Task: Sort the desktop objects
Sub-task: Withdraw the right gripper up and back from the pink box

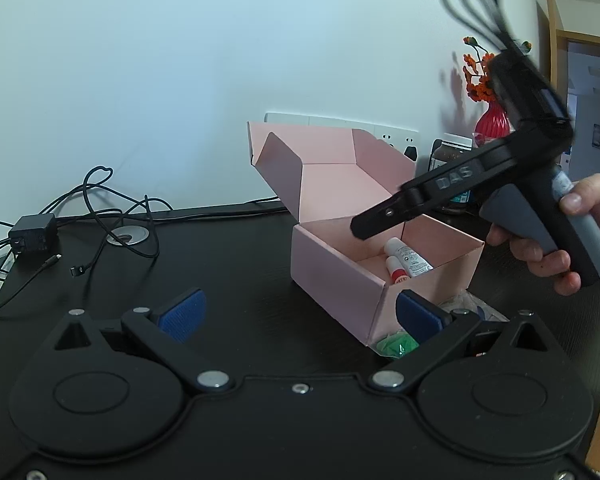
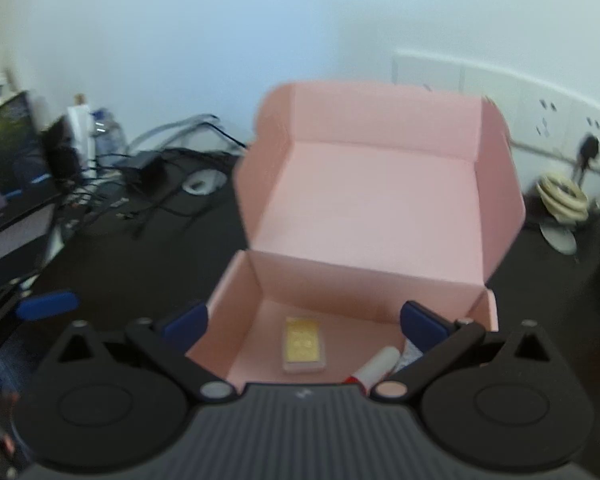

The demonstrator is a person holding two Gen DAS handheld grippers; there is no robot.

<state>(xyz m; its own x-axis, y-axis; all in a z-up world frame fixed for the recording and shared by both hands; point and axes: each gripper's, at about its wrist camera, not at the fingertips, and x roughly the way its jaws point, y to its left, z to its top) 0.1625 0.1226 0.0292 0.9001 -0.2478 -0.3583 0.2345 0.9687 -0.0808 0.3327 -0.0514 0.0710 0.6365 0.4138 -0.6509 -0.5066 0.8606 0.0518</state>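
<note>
Both the left gripper (image 1: 298,312) and right gripper (image 2: 304,320) are spread, grasping nothing. The open pink cardboard box (image 1: 340,280) shows two white tubes (image 1: 408,260) from the left; only the right wrist view reveals a flat gold packet (image 2: 303,344) inside.

Occlusions, cut-offs and blur

Right wrist view is motion-blurred: the gold label on the small box (image 2: 303,345) is unreadable. The red-capped tube (image 2: 374,372) at lower right is partly hidden behind the tongs' body. In the left wrist view, the green item (image 1: 394,345) is mostly hidden behind the pink box (image 1: 340,280), identity unclear; the jar (image 1: 450,152) is partly covered.
</note>
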